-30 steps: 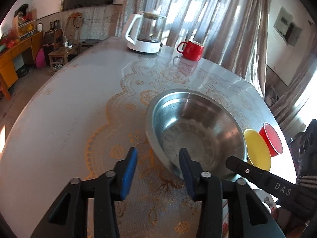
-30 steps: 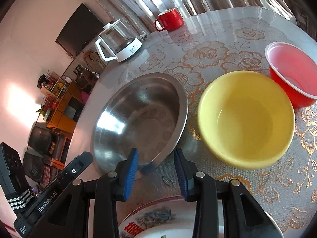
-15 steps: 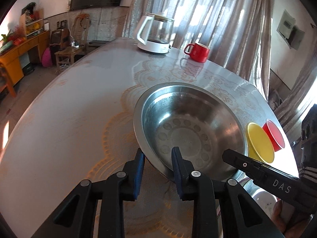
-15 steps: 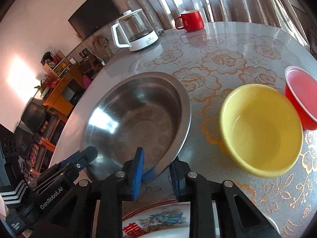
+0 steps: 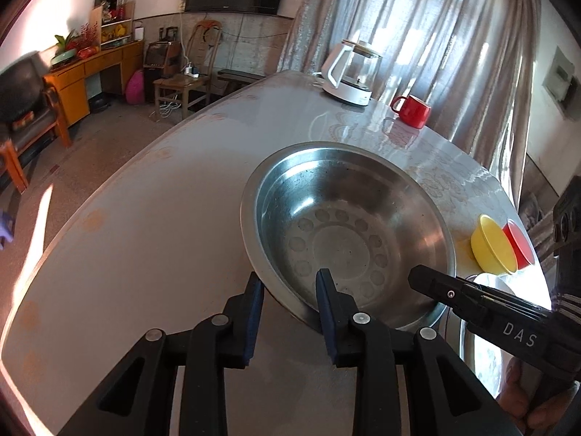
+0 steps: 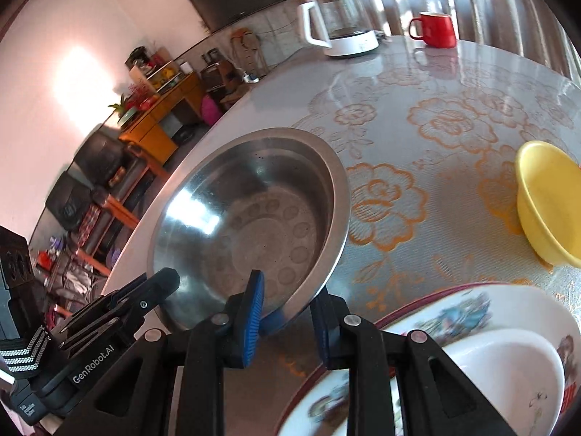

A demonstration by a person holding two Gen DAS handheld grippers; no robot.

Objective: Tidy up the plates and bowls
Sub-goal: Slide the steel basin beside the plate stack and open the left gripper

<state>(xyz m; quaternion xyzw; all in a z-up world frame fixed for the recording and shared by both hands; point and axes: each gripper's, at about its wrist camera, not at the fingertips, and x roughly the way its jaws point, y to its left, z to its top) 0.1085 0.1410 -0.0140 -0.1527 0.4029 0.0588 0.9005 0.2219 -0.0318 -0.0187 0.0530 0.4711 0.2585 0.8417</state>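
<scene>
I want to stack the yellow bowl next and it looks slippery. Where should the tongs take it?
Probably by the rim of the yellow bowl: one finger inside, one outside, pinching the thin wall as both tongs now do on the steel bowl. It sits upright and open. Come from the near side; the red bowl crowds its far side.

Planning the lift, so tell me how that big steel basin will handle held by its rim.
The steel basin looks rigid, so it probably won't flex. Its polished rim may slip between the left gripper and right gripper pads. Being wide, shallow and empty, it is likely light but apt to tilt.
</scene>
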